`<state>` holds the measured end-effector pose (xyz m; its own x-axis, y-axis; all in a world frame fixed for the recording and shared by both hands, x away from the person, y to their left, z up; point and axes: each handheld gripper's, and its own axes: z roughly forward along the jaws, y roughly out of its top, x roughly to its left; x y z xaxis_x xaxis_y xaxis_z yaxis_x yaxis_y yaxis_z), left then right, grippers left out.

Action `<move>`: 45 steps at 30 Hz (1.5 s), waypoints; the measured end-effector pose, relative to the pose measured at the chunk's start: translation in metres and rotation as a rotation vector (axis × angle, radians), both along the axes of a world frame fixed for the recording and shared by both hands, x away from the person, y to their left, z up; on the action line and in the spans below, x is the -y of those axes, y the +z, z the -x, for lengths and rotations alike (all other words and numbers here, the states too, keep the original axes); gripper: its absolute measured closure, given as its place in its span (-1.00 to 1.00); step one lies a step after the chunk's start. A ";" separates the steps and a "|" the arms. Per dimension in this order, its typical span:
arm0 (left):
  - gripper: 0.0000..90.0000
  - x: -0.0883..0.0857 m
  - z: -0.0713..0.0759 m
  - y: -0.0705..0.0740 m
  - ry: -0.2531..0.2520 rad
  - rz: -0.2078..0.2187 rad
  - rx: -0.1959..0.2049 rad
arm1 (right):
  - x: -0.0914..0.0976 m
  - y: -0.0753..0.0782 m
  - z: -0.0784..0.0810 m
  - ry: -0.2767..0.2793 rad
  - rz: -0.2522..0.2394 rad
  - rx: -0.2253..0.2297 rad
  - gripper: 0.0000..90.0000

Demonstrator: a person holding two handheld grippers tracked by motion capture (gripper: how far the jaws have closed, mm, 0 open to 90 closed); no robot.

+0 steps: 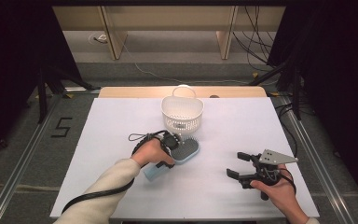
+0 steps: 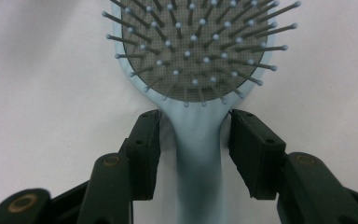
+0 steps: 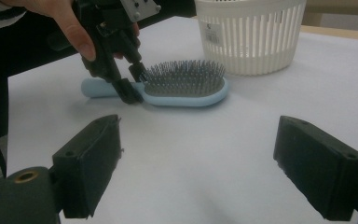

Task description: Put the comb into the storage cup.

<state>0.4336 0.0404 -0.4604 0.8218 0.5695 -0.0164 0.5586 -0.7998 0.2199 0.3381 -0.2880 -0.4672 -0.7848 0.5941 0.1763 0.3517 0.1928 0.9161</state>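
Where the left gripper (image 2: 193,154) straddles the neck of the pale-blue plastic paddle hairbrush (image 2: 193,56), its jaws stand apart, just off either side; the brush's long axis runs straight ahead between them, flat on the white worktop (image 1: 121,126). Right gripper (image 1: 242,167) idles agape, well apart.
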 end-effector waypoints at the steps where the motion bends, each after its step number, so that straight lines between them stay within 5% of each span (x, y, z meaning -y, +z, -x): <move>1: 0.18 0.000 0.000 0.000 0.006 0.001 -0.004 | 0.000 0.000 0.000 0.000 0.002 0.000 -0.65; 22: 0.45 0.011 -0.002 0.002 0.067 -0.067 -0.038 | 0.001 0.000 0.000 -0.002 0.008 -0.001 -0.65; 45: 0.54 0.009 0.005 0.002 0.070 -0.045 -0.001 | 0.001 -0.001 0.000 -0.001 0.010 -0.004 -0.65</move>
